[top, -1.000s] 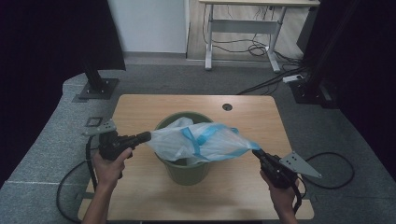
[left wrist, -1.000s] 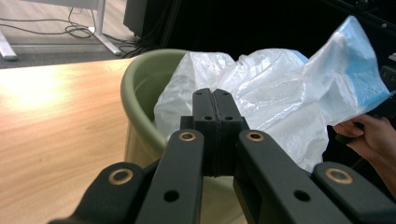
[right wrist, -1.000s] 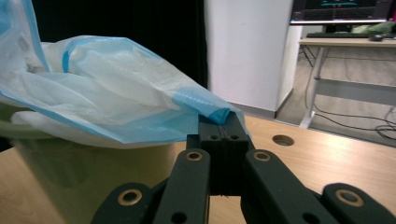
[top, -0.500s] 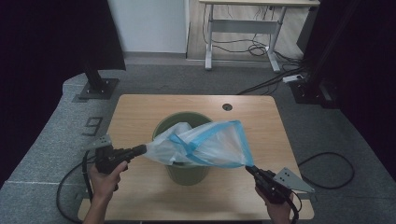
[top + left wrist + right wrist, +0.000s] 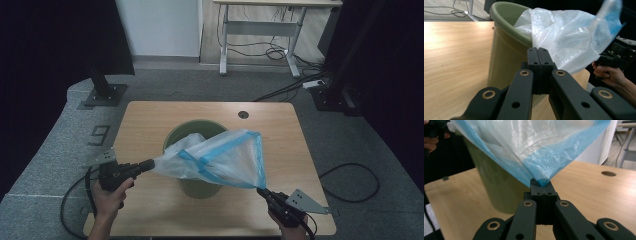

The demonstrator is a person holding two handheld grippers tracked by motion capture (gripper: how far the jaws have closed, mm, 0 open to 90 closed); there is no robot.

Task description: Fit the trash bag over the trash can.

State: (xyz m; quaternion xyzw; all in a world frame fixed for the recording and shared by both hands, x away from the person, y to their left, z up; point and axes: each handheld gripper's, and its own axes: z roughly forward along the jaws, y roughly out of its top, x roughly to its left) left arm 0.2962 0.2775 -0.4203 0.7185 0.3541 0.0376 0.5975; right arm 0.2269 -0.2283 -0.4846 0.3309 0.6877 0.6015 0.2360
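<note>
High view, left to right. Left gripper (image 5: pixel 148 164): jaws pressed together, pinching one corner of the plastic bag (image 5: pixel 220 160), apparently to hold its rim taut over the green bin (image 5: pixel 186 134) on the table (image 5: pixel 145 120). Film fanning out from directly ahead of the fingertips (image 5: pixel 539 53), draping onto the bin's near rim. Right gripper (image 5: pixel 261 191): jaws likewise clamped, gripping the bag's blue-edged corner, likely to be spreading the mouth open for fitting over the bin. Blue hem bunching right at the fingertips (image 5: pixel 541 185), film rising up and away above them; bin standing just beyond, between both grippers.
</note>
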